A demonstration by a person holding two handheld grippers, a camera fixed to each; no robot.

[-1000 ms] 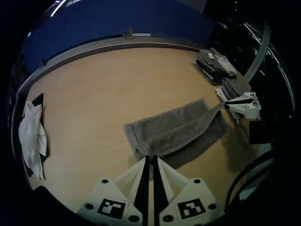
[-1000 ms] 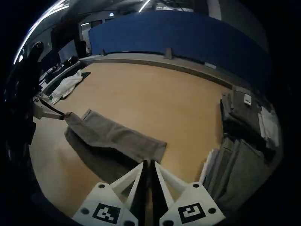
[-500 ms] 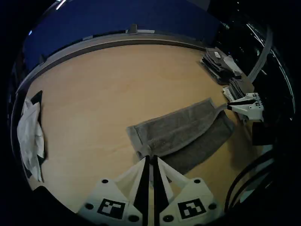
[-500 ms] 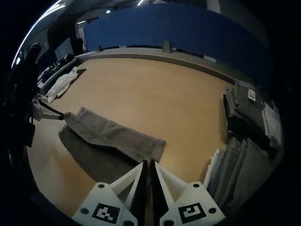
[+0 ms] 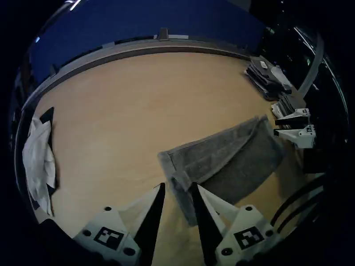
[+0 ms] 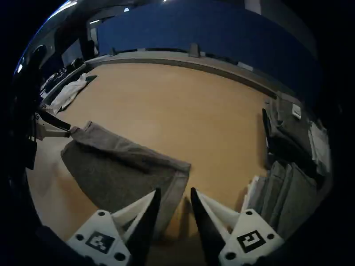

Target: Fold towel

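Note:
A grey towel [image 5: 226, 157] lies folded in half lengthwise on the wooden table [image 5: 133, 102], its upper layer resting on the lower one. My left gripper [image 5: 177, 188] is open, and the towel's near corner sits just in front of its spread fingers. My right gripper [image 5: 276, 126] is at the towel's far end, also open. In the right gripper view the towel [image 6: 120, 168] runs from my open right gripper [image 6: 174, 193] across to the left gripper [image 6: 66, 131], whose fingers stand apart beside the towel's corner.
A crumpled white cloth [image 5: 37, 162] lies at the table's left edge. Stacks of folded towels [image 6: 290, 133] stand at the right side, also visible as folded stacks [image 5: 266, 80]. A blue partition [image 5: 133, 26] runs behind the table's back edge.
Both grippers have opened and let go of the towel's corners. The lifted upper layer has dropped flat onto the lower layer.

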